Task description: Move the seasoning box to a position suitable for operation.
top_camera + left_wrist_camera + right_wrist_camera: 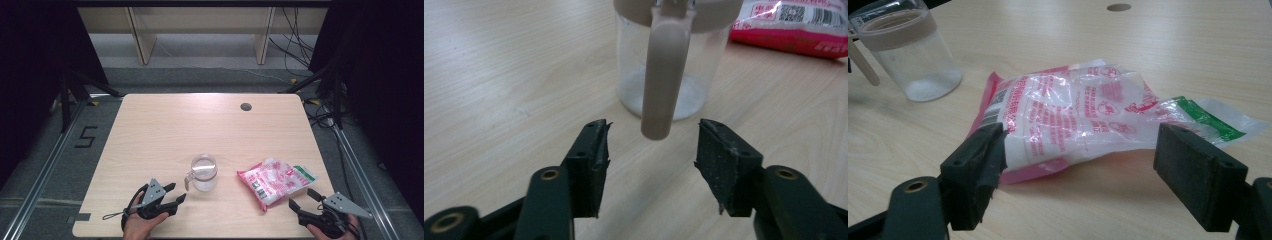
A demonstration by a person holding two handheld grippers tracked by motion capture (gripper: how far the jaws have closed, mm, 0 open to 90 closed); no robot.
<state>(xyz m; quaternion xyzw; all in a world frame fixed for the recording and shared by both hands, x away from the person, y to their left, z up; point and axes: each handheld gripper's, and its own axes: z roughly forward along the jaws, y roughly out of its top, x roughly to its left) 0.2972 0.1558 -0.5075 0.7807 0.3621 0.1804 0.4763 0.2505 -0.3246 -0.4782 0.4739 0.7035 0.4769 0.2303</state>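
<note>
The left gripper (pixel 175 192), at 7 o'clock on the table (pixel 165 130), has its jaws partly apart, with the handle (pixel 663 80) of the clear jug (pixel 204 172) just ahead between them, not yet pinched. The jug stands near the table's middle. At 4 o'clock lies the red-and-white bag (pixel 275 180), unopened-looking; the right gripper (pixel 303 199) gapes beside it, holding nothing. Grasping and any pouring seem still ahead.
</note>
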